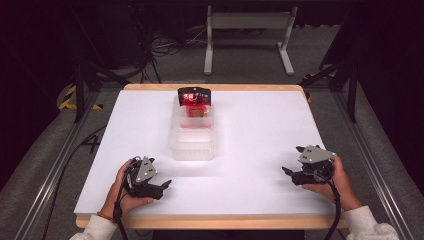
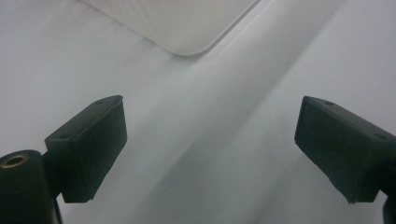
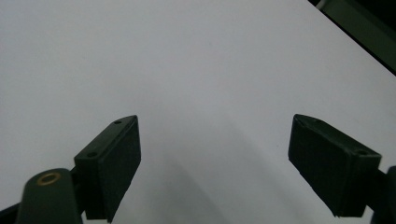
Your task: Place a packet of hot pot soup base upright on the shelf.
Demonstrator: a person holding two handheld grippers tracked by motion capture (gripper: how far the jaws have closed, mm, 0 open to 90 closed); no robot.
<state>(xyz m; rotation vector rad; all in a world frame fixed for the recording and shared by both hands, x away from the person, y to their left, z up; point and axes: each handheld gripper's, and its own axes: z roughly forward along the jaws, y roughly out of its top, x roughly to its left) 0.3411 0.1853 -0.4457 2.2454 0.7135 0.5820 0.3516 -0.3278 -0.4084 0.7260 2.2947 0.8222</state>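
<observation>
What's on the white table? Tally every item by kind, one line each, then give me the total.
Clear plastic container: 1
Red and black packet, at the container's far end: 1
Hand-held grippers, left gripper and right gripper, both jaws apart and holding nothing: 2
Total: 4

Floor: grey carpet (image 1: 250,55), cables (image 1: 167,47) tangled at left rear.
Table: white sheet (image 1: 260,150) over wooden top (image 1: 215,87).
Furniture: grey metal stand (image 1: 247,22) behind table.
Frame: aluminium rails (image 1: 372,165) along both sides.
Light: dim room, bright tabletop.
</observation>
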